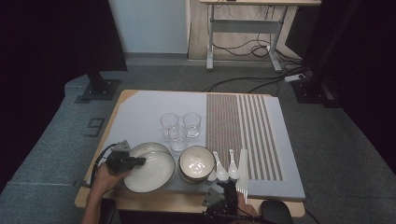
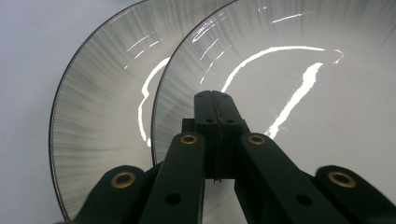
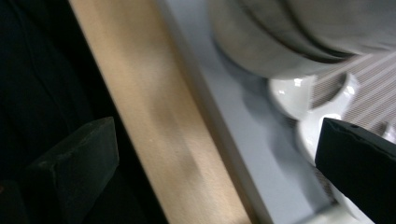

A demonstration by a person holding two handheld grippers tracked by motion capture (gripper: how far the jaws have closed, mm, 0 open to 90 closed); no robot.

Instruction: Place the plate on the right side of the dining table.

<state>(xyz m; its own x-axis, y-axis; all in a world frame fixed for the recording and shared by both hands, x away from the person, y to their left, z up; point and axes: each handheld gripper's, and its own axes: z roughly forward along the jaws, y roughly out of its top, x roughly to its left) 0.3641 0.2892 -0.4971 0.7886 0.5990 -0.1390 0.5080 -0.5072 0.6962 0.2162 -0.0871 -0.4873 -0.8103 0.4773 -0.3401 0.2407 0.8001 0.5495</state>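
Two pale plates overlap at the table's front left: the nearer plate (image 1: 150,173) (image 2: 303,70) lies partly over the farther plate (image 1: 150,148) (image 2: 102,102). My left gripper (image 1: 141,161) (image 2: 214,99) reaches in from the left, shut, its tips just above the nearer plate's inside with nothing between them. A stack of bowls (image 1: 196,164) (image 3: 280,42) stands to the right of the plates, with two white spoons (image 1: 220,171) (image 3: 289,95) beside it. My right gripper (image 1: 229,187) (image 3: 215,161) hangs open over the wooden front edge, just short of the spoons.
Three clear glasses (image 1: 178,136) stand behind the plates and bowls. A striped placemat (image 1: 243,126) covers the right half of the grey mat (image 1: 140,112). Pale sticks (image 1: 243,176) lie right of the spoons. A desk frame (image 1: 243,28) and cables are on the floor beyond.
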